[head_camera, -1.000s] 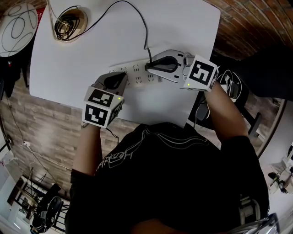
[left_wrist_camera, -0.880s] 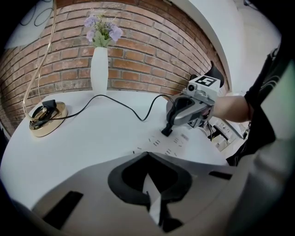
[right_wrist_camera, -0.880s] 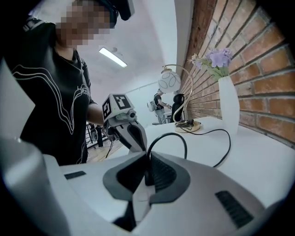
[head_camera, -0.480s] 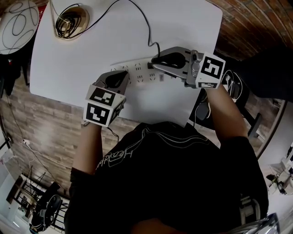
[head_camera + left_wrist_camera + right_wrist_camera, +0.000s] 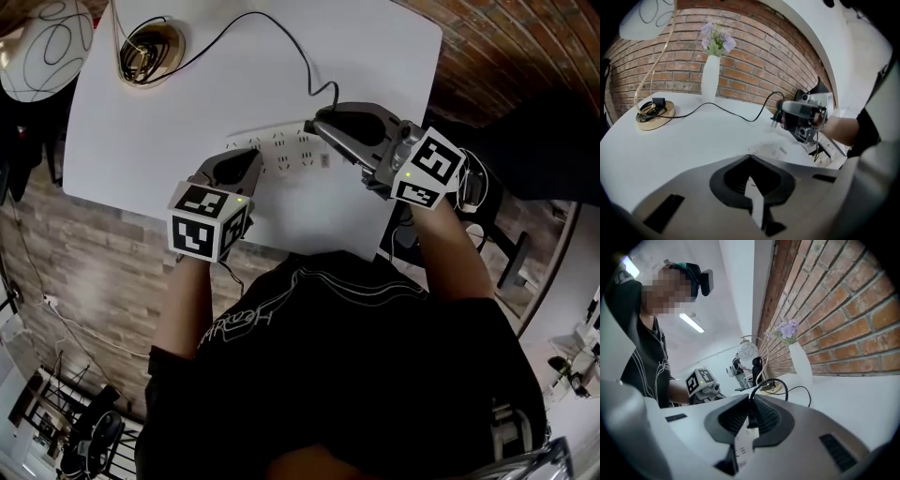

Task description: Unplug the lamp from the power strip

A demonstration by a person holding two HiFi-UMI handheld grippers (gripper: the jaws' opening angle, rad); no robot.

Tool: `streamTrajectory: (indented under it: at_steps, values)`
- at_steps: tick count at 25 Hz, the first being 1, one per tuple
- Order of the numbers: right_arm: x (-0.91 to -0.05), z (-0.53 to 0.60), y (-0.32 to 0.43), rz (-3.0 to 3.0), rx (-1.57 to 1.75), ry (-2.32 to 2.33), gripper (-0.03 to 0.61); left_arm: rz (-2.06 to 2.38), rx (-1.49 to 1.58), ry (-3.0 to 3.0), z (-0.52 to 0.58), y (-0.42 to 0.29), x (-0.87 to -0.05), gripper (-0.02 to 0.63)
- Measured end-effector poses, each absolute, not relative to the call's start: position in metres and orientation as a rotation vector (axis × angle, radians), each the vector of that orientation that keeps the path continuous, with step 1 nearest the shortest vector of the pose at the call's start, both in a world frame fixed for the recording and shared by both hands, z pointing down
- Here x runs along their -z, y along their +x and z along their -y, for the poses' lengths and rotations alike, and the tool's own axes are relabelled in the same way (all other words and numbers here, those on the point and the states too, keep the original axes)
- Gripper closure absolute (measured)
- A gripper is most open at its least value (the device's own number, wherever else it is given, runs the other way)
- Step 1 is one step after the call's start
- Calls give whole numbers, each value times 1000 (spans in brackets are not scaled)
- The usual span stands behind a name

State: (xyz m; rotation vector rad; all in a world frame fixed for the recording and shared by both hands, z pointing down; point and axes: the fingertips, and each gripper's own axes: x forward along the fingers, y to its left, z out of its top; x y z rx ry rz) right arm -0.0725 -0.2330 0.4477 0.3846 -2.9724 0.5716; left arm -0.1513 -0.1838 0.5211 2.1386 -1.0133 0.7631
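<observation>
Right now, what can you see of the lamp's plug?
The plug is small and black, plastic by its look, with metal prongs bare at its free end. It is out of the white power strip and held above the table, clamped between the jaws of the right gripper. Its thin black cord loops away across the table to the lamp base.

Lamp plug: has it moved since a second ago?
Yes. The lamp plug has come up out of the power strip, which lies flat on the table. The right gripper holds it clear, prongs bare.
</observation>
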Motion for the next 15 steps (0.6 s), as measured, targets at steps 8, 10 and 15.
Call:
streamTrajectory:
  at_steps: [8,10,15]
  values:
    - [-405,194,-75,2955,-421,428,561,1056,-483,2229,163,-149,-444,611]
    - [-394,181,-73,2969,-421,442,561,1061,-411,2235,151,-149,-425,612]
    - [-364,155,-72,3012,-431,464,561,1083,-256,2283,124,-150,-380,611]
